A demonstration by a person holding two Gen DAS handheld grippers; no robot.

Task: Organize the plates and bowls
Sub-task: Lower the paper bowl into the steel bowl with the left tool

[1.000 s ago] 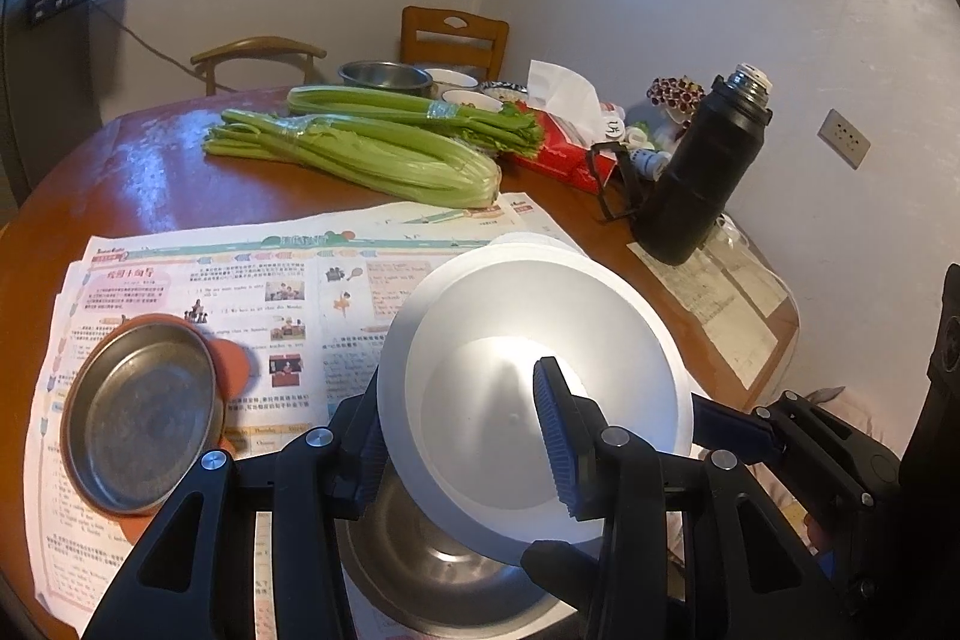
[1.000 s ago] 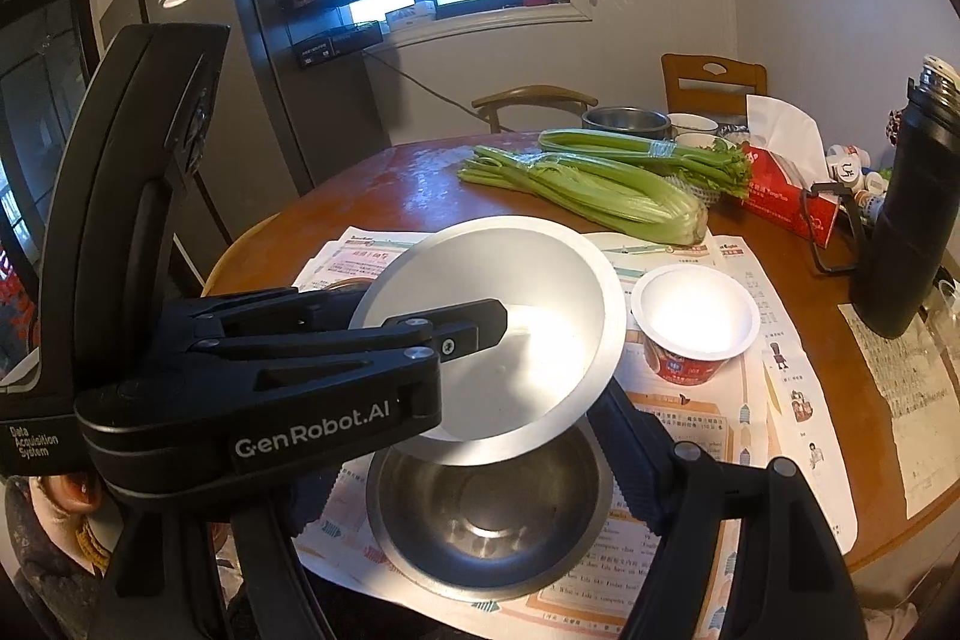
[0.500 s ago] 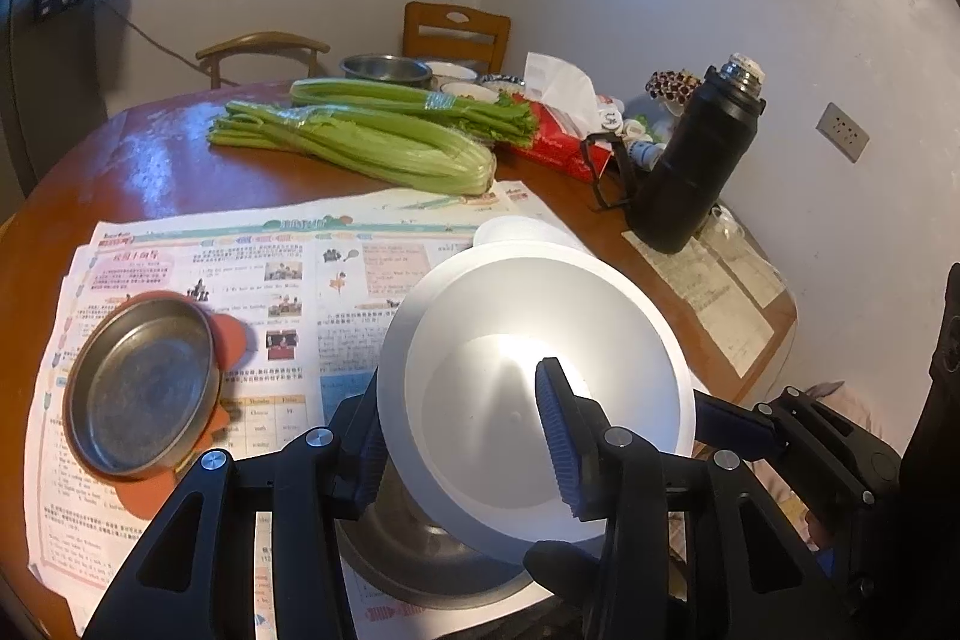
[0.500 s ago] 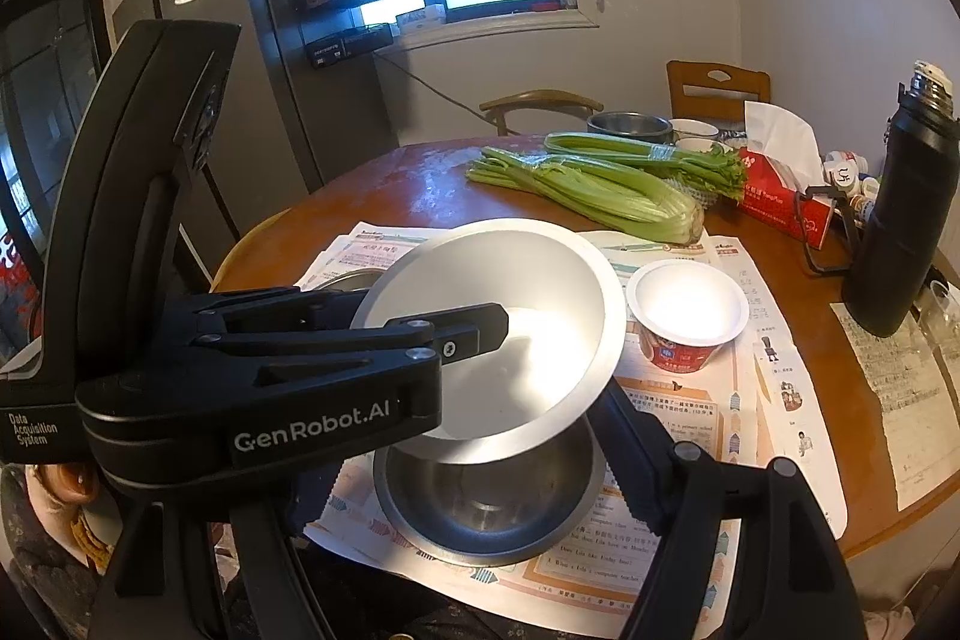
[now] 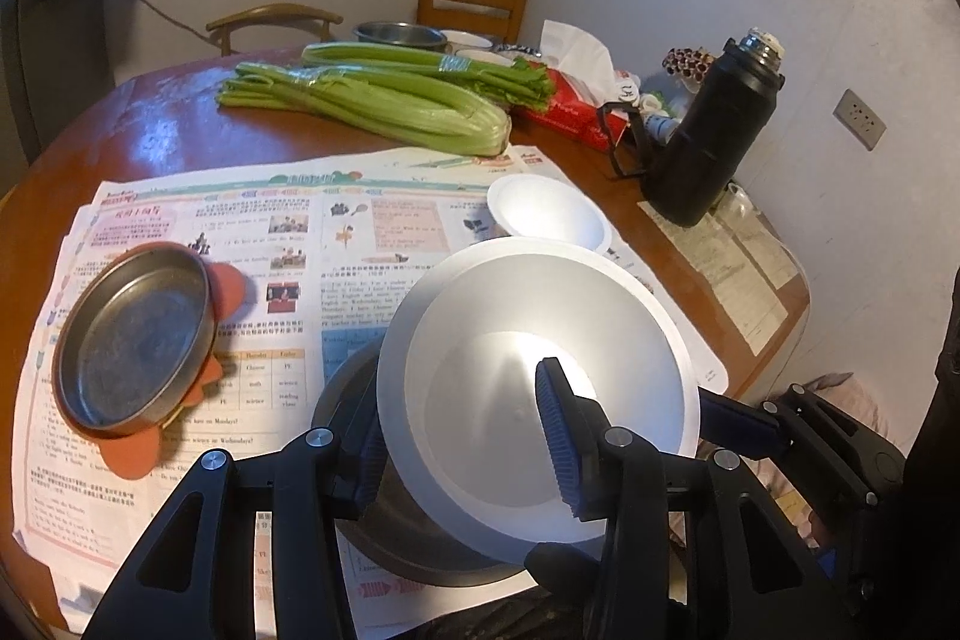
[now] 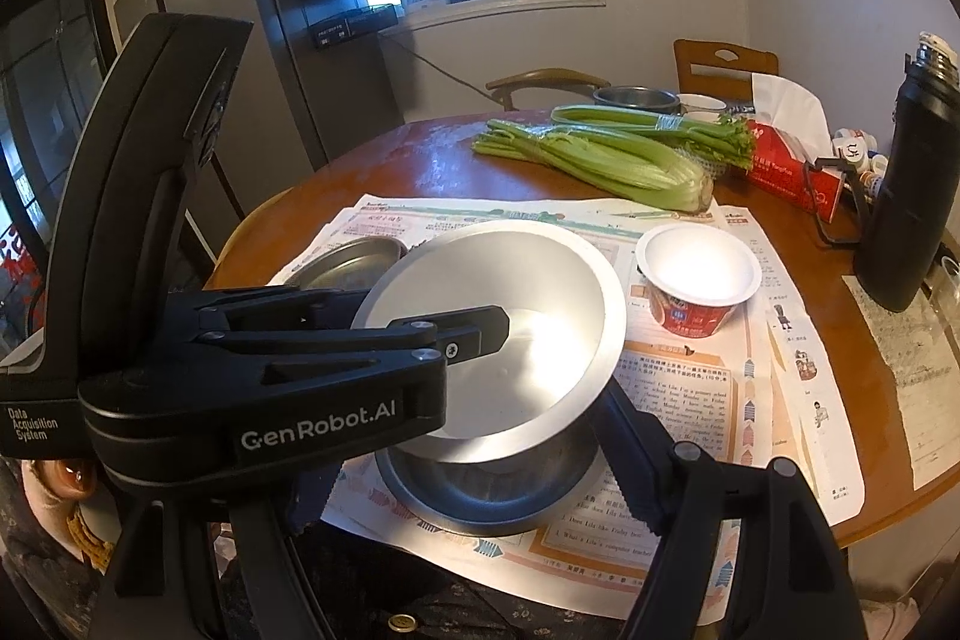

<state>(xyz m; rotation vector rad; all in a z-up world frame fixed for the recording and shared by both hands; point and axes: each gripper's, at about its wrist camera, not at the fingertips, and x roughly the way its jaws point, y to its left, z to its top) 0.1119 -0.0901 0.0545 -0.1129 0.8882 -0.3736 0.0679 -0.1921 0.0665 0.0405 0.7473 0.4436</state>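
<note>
A matte silver metal bowl (image 5: 540, 388) is held tilted just above a darker stainless steel bowl (image 6: 492, 484), the landmark here, which stands on spread newspaper (image 5: 240, 232) on the round wooden table (image 5: 150, 124). The left hand-held gripper (image 5: 462, 430) is closed almost fully on the silver bowl's near rim, one pad inside, one outside. The right hand-held gripper (image 6: 474, 478) straddles the steel bowl, its jaws narrow; contact with the wall cannot be told. A shallow round metal plate (image 5: 135, 337) lies left of the steel bowl, and a white paper cup (image 6: 699, 280) beyond it to the right. Step judged: nesting. Next move calls for levelling and lowering the silver bowl until centred, then release.
</note>
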